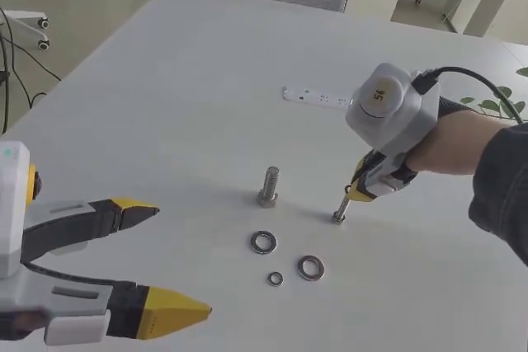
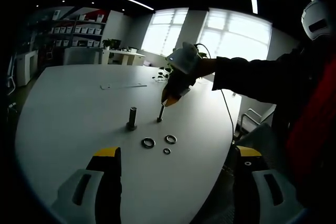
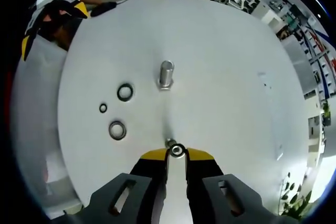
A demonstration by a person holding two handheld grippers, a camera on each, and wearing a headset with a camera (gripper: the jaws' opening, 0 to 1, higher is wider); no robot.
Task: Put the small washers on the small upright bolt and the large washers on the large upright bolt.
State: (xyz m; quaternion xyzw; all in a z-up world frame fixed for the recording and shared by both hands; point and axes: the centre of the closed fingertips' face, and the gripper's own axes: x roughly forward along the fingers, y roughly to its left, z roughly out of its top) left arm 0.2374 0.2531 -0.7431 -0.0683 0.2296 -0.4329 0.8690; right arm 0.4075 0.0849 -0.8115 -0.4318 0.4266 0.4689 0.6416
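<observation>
The large upright bolt (image 1: 269, 187) and the thin small upright bolt (image 1: 340, 210) stand on the white table (image 1: 165, 88). My right gripper (image 1: 360, 190) hovers at the small bolt's top. In the right gripper view it (image 3: 177, 154) is shut on a small washer (image 3: 177, 151), just above the small bolt (image 3: 170, 142). Two large washers (image 1: 263, 242) (image 1: 311, 268) and one small washer (image 1: 275, 279) lie flat in front of the bolts. My left gripper (image 1: 177, 261) waits open at the lower left, its yellow-tipped jaws holding nothing.
A white power strip (image 1: 318, 98) lies farther back on the table. Office chairs, desks and a green plant (image 1: 495, 105) stand beyond the table edges. A person's sleeve (image 1: 503, 187) reaches in from the right.
</observation>
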